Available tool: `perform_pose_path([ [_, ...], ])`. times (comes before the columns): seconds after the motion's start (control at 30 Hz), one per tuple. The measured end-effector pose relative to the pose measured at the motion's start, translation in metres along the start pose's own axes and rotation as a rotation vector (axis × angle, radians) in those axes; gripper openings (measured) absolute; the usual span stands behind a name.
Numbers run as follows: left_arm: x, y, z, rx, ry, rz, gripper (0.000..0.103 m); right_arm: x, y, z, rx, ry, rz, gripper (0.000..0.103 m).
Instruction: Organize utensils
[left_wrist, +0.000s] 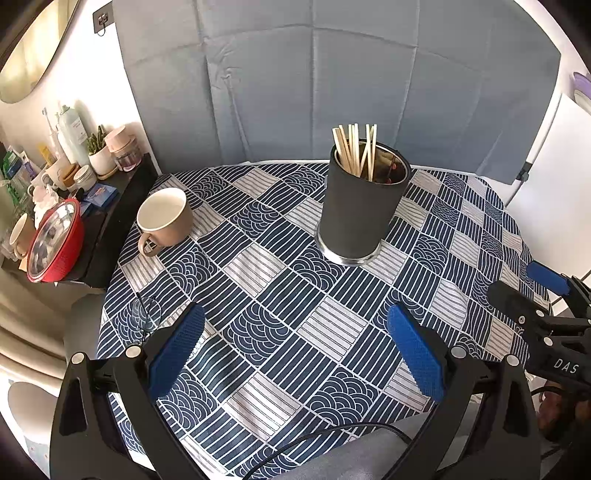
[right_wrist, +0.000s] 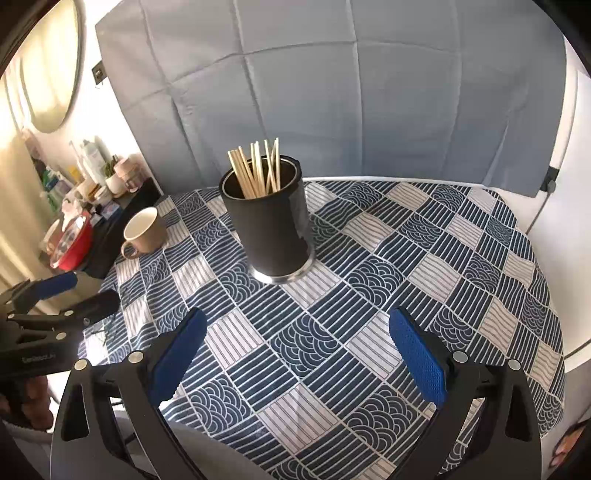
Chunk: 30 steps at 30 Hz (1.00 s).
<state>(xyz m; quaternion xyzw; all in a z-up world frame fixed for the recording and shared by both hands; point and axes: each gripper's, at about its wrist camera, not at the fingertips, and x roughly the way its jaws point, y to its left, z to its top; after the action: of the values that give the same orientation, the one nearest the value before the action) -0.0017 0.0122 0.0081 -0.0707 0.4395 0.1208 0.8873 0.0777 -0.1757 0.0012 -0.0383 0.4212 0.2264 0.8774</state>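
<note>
Since the chopsticks (left_wrist: 355, 149) stand loose in the black holder (left_wrist: 360, 210) mid-table, with the left gripper (left_wrist: 295, 354) and right gripper (right_wrist: 297, 356) both spread empty, a careless reach could topple it.

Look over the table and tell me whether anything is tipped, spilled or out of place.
Nothing stands out. The black holder stands upright with the chopsticks gathered inside it, and the beige mug sits upright apart from it on the patterned tablecloth. No spill shows. Both grippers hover with jaws open and empty.
</note>
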Motion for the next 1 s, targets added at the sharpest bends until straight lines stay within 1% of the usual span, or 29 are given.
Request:
perform_pose_path([
  [0.33, 0.0023, 0.0054, -0.0009, -0.026, 0.009, -0.015, 0.097, 0.0027, 0.0003, -0.001, -0.003, 0.01, 0.007, 0.095],
  [0.73, 0.0046, 0.0087, -0.0017, -0.044, 0.022, -0.006, 0.097, 0.0051, 0.004, -0.0006, -0.021, 0.018, 0.004, 0.095],
  [1.0, 0.0035, 0.0036, -0.0036, -0.026, 0.025, -0.002, 0.097, 0.0046, 0.0074, -0.0008, -0.036, 0.02, 0.007, 0.095],
])
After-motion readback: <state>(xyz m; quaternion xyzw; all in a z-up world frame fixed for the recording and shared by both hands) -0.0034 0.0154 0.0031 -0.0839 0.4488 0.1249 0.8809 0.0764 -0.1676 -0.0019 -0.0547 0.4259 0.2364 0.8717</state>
